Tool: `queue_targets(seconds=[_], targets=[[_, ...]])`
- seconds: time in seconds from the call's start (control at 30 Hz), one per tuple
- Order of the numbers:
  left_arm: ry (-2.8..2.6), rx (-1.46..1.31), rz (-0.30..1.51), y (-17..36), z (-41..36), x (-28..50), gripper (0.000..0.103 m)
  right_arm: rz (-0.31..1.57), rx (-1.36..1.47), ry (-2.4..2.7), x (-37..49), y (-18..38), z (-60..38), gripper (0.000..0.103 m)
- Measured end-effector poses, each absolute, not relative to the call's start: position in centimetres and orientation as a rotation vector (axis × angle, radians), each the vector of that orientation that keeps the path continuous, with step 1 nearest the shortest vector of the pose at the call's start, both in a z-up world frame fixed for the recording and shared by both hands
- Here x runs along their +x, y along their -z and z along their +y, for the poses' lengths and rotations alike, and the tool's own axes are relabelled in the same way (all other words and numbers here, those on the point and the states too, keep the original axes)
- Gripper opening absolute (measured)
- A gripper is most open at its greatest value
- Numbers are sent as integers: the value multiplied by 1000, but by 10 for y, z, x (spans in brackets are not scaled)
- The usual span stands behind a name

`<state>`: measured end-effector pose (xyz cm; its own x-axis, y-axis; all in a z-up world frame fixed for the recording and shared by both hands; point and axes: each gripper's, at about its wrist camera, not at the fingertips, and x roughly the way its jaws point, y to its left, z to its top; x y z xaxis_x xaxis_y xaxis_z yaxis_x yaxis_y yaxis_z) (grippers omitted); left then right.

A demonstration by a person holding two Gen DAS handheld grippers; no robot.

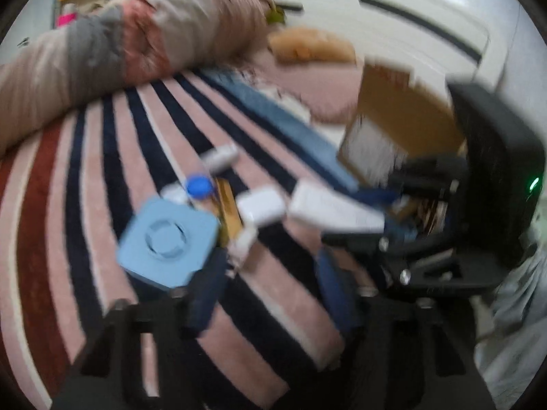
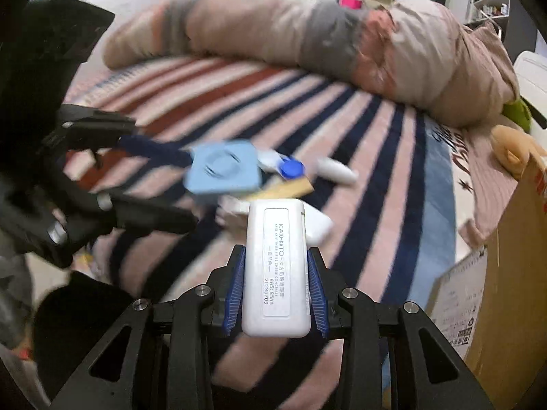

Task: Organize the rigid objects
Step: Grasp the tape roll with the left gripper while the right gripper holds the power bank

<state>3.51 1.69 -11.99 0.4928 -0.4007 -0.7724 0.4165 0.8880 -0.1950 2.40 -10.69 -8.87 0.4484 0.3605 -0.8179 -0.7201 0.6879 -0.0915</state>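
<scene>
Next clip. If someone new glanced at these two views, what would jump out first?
Most striking is the white labelled case clamped upright in the right gripper, filling the lower middle of the right wrist view. Next comes the light blue square box, which seems pinched at its edge by the left gripper, above the striped blanket. A cardboard box stands at the right, behind the small clutter.

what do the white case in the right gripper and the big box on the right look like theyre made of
White case: looks like smooth, slightly glossy plastic, with rounded corners, an even sheen and a printed label. The right gripper holds it between its jaws. Box: probably cardboard, matte brown with a pale printed label on the side.
</scene>
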Motion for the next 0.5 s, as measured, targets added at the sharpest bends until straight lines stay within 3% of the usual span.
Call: queue_targets(seconds=[0.17, 0.4, 0.5], targets=[[453, 53, 919, 143, 1, 55, 33, 898, -501, -639, 30, 110, -112, 31], [379, 128, 903, 150, -1, 64, 33, 913, -503, -625, 26, 118, -117, 31], [393, 97, 890, 151, 2, 66, 46, 916, -487, -629, 27, 118, -119, 31]])
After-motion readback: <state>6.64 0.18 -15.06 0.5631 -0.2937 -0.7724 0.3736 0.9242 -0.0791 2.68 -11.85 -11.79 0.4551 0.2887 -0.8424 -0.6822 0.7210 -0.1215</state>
